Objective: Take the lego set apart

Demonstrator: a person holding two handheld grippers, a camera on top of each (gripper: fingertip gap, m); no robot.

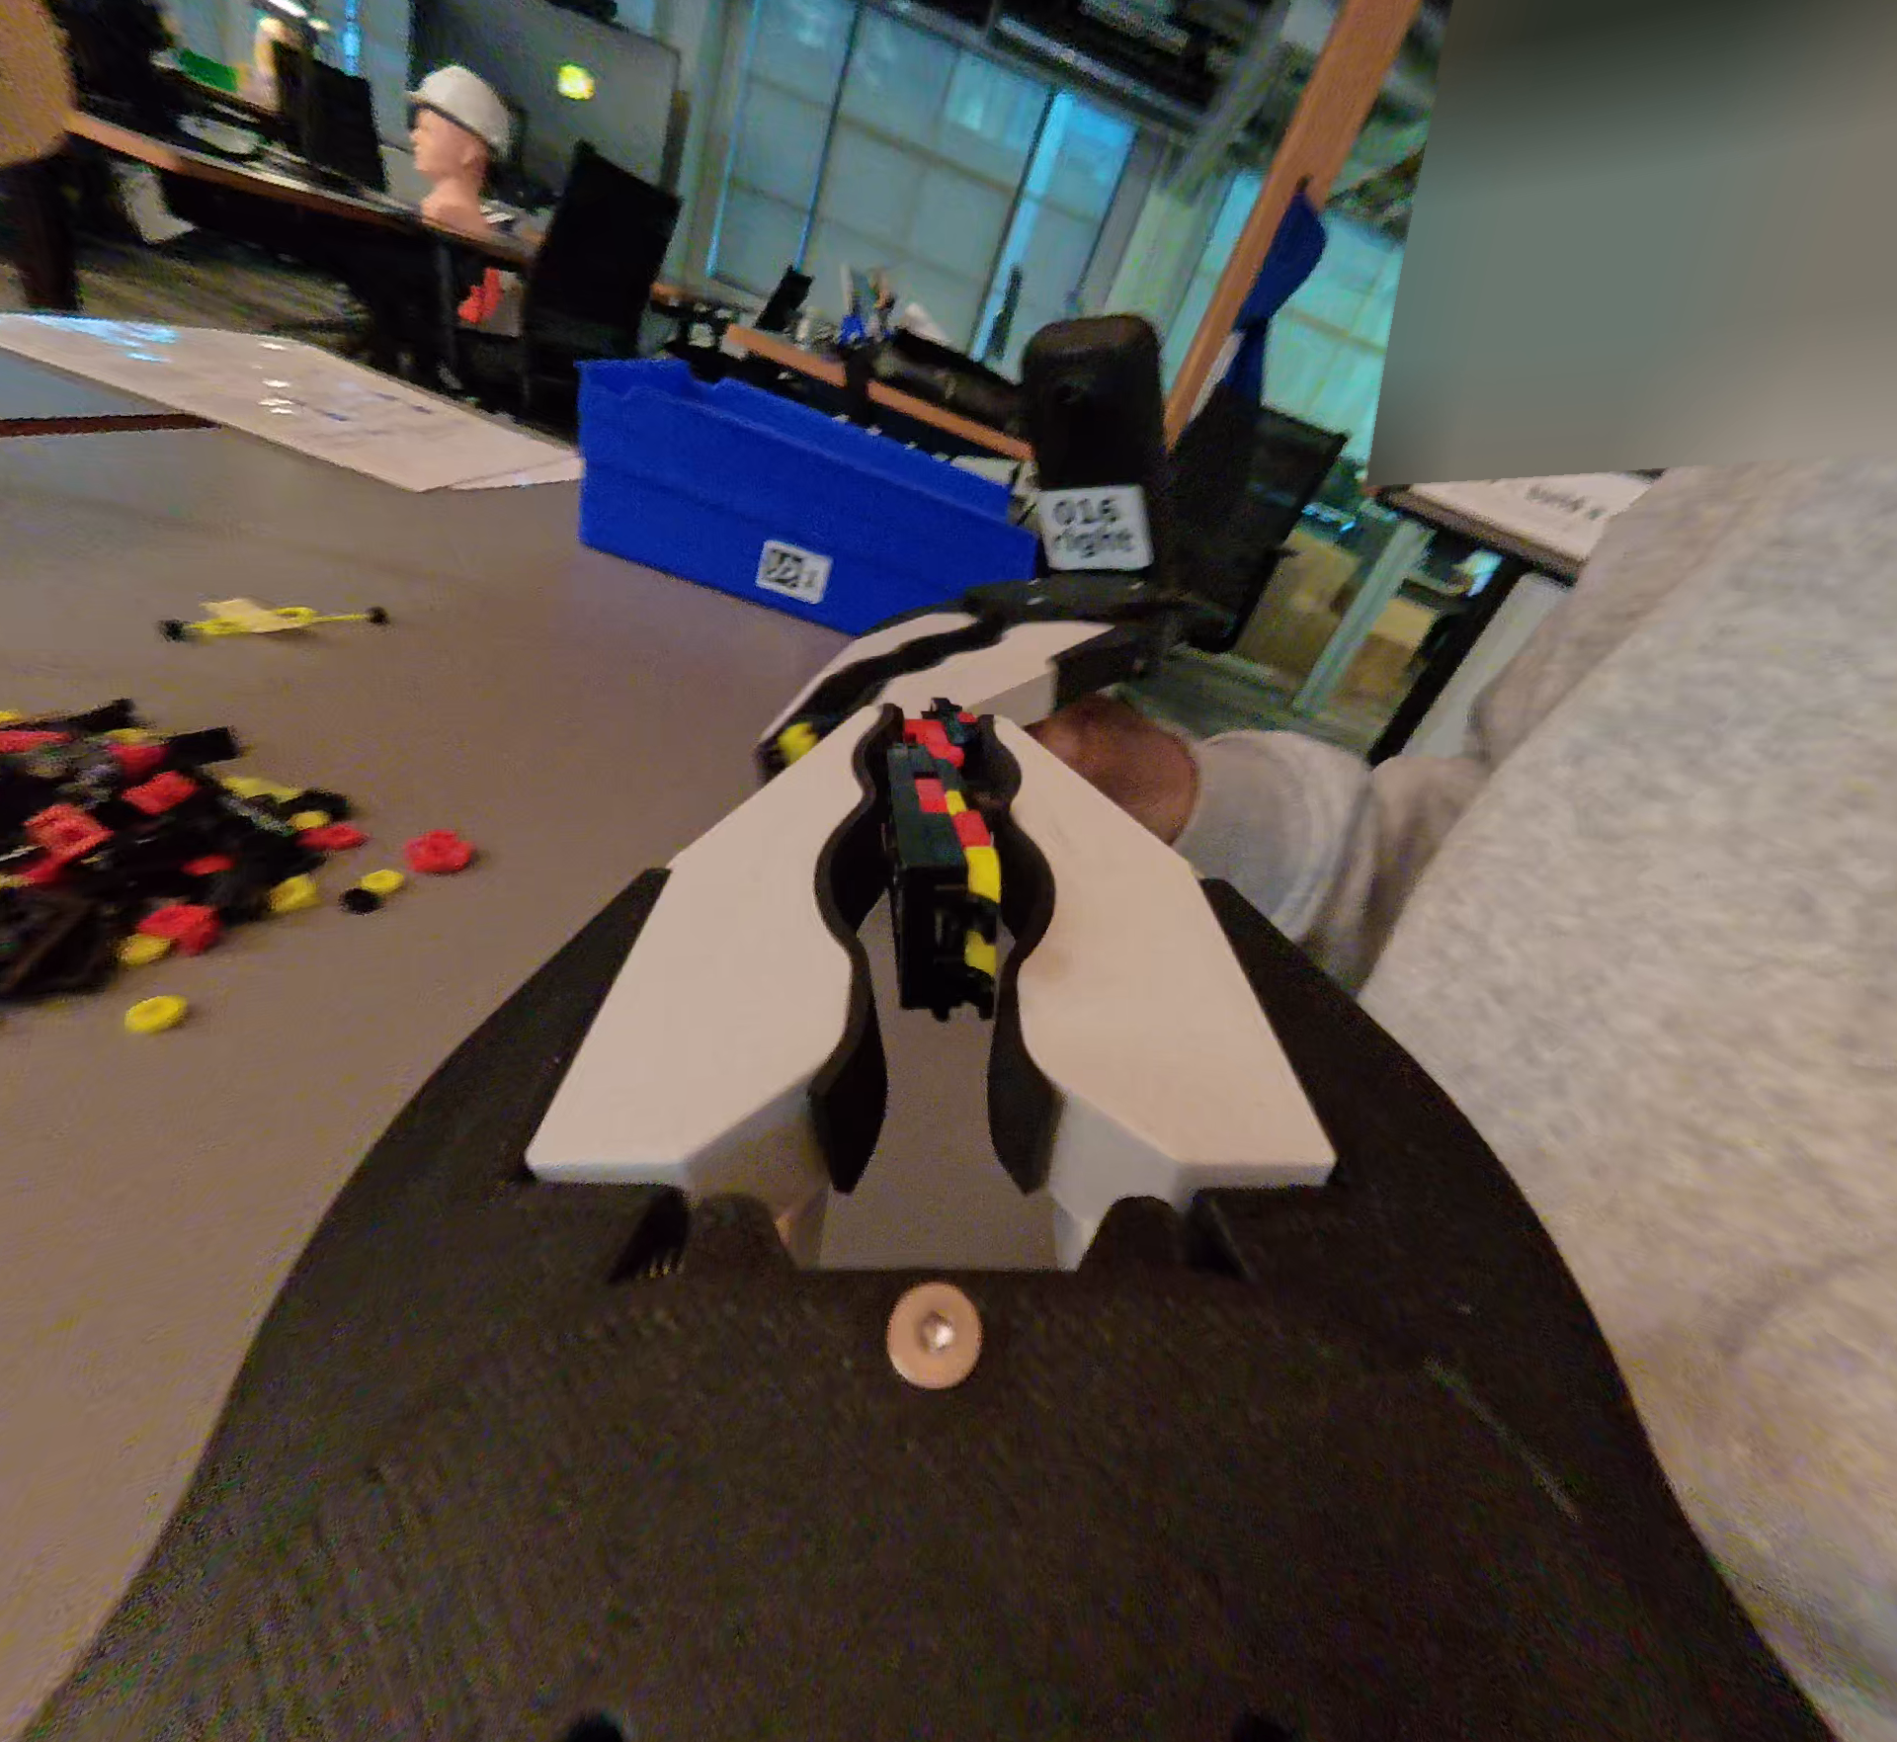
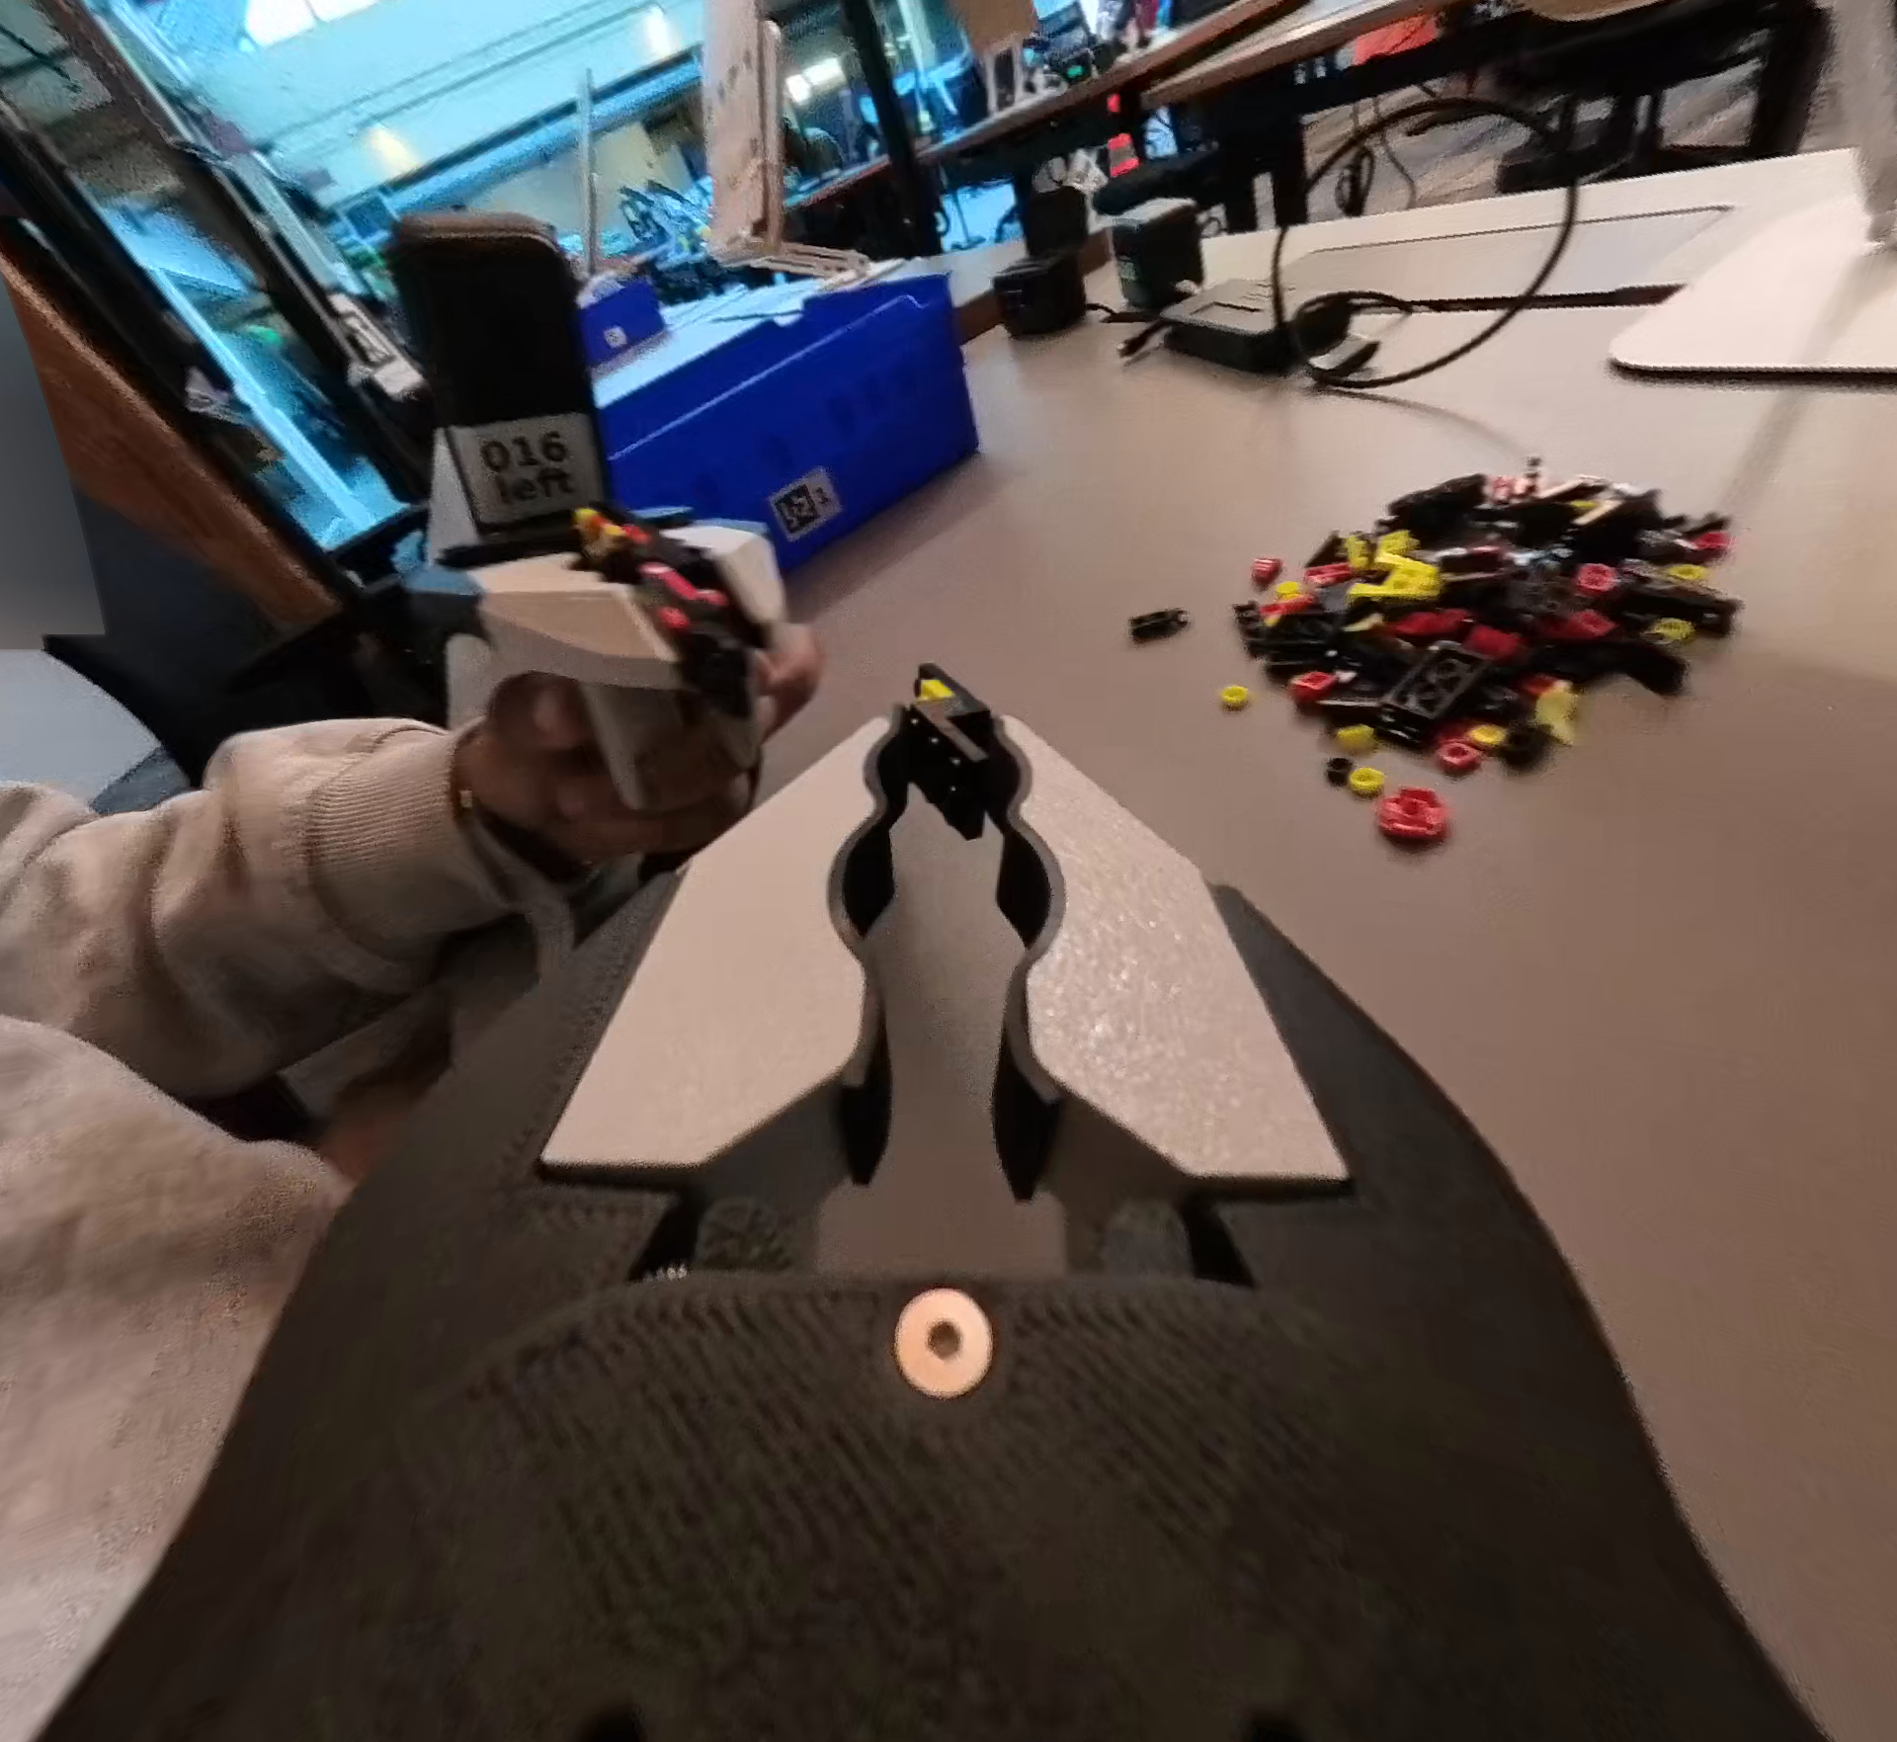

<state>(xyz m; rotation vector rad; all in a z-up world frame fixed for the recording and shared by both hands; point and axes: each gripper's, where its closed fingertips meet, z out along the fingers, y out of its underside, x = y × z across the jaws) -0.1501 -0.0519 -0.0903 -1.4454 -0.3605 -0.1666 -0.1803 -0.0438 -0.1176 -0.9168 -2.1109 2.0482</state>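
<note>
Lego model (image 1: 939,856), black with red and yellow bricks, is clamped between the fingers of my left gripper (image 1: 936,738), held up above the grey table (image 1: 493,666). My right gripper (image 2: 942,738) is closed on a small black piece (image 2: 950,759) with a yellow stud, apart from the model. I see a pile of loose bricks (image 2: 1488,615) lying on the table, and a blue bin (image 2: 801,420) behind.
</note>
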